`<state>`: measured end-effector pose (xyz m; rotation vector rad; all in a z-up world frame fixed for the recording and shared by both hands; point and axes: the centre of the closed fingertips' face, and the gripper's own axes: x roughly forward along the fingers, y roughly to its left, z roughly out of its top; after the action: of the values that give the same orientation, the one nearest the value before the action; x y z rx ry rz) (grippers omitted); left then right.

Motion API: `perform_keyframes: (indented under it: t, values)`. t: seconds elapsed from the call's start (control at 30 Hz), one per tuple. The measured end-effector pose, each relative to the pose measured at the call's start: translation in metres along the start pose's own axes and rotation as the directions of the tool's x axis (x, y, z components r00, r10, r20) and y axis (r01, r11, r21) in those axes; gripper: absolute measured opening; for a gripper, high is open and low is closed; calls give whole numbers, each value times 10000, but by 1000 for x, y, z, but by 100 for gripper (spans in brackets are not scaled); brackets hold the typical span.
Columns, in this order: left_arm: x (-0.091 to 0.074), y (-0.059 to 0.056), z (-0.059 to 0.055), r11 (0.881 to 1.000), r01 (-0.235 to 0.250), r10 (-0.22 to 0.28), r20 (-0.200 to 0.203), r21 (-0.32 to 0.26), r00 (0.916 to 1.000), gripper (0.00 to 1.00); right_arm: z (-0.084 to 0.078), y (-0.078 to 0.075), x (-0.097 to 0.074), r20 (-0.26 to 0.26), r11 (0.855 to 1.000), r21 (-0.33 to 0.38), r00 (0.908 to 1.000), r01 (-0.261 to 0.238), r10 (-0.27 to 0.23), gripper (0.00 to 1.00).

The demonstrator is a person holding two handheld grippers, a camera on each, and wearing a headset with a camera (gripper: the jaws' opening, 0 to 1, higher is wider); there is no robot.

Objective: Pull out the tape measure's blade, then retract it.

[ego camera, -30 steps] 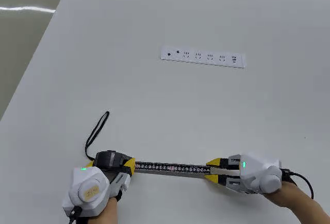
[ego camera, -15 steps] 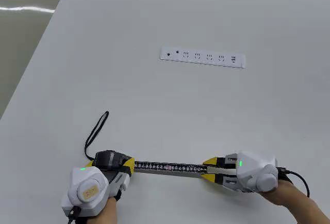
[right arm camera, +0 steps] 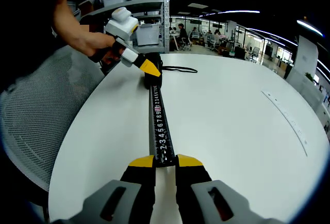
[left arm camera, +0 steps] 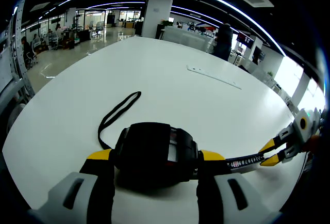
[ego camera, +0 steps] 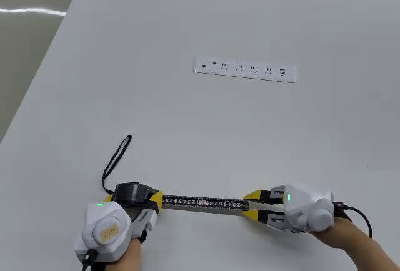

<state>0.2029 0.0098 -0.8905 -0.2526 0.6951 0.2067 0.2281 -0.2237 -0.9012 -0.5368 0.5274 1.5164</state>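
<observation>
While your left gripper [ego camera: 134, 200] has its jaws pressed on both sides of the black tape measure [left arm camera: 154, 152], the case sits on the white table [ego camera: 187, 127] near your edge. Your right gripper [ego camera: 251, 205] pinches the end of the blade [ego camera: 200, 202] between its yellow tips. The blade runs straight and low between the two grippers, numbers up. A black strap [ego camera: 117, 158] loops off the case, lying on the table. A white power strip [ego camera: 245, 70] lies well apart, farther back.

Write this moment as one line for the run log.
left gripper: shut on tape measure case | right gripper: shut on blade | blade: extended between grippers | power strip: apart
</observation>
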Motion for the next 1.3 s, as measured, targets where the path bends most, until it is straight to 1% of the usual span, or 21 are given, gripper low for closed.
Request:
perform_keyframes:
  t: [1.3]
  values:
    - [0,0,0,10000,60,-60,0,-32,10000,62,11,3,13,121,9998,170,9999,-98,96,12]
